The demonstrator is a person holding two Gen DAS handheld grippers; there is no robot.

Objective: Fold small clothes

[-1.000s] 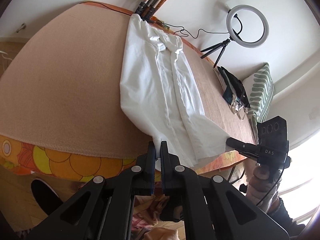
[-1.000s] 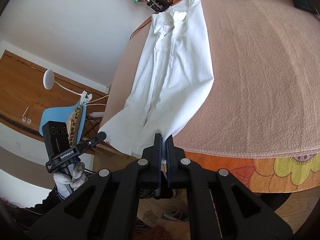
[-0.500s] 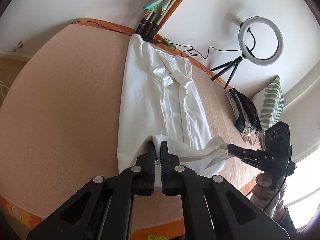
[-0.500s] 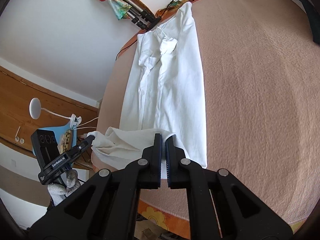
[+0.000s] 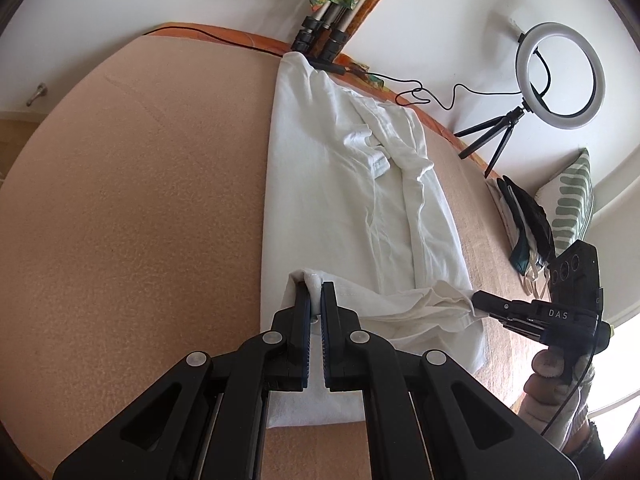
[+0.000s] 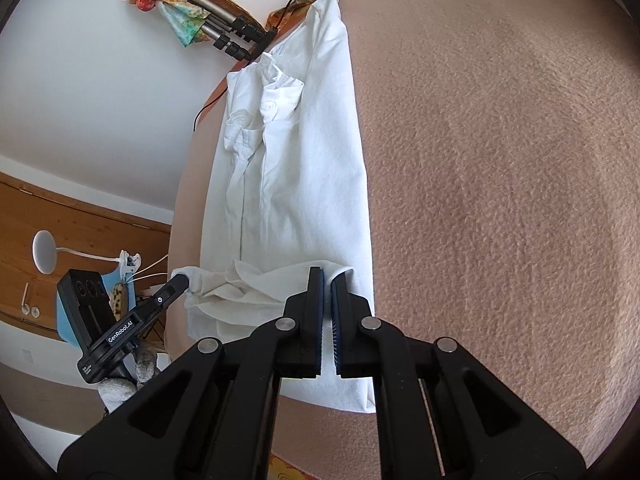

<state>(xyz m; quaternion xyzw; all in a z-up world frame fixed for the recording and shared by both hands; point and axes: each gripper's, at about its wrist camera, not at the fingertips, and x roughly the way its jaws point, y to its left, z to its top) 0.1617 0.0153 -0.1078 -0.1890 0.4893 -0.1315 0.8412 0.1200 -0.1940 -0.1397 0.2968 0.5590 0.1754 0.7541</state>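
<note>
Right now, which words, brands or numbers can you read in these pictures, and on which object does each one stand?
"DAS": on the side of the right gripper, seen from the left wrist.
"GenRobot.AI": on the side of the left gripper, seen from the right wrist.
The small mark below "GenRobot.AI" is too small to read.

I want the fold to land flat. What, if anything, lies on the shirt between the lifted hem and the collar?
Nothing visible does. The left gripper and right gripper pinch the hem of the shirt; the cloth up to the collar is bare, only wrinkled.
</note>
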